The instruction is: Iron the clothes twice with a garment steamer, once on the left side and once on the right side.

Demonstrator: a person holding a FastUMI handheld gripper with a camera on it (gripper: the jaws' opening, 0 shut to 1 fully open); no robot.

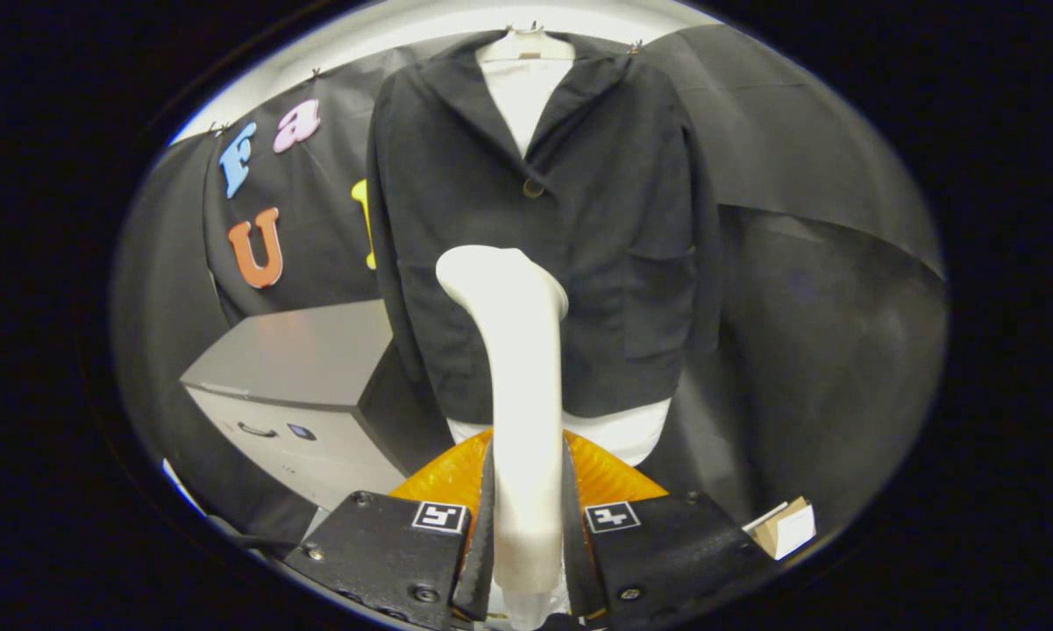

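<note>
Black-draped booth: gripper point(526, 526) fingers clamp garment steamer point(517, 368) handle, head facing hung dark jacket point(535, 219). You keep head upright, sweep one side slowly downward.

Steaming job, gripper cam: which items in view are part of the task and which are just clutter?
Part of the job:
- garment steamer, white, clamped between both fingers
- gripper, shut on the steamer
- black jacket, hanging beyond the steamer, over a white shirt

Just lying about:
- grey cabinet, beside the jacket
- orange object under the steamer
- small cardboard box
</note>
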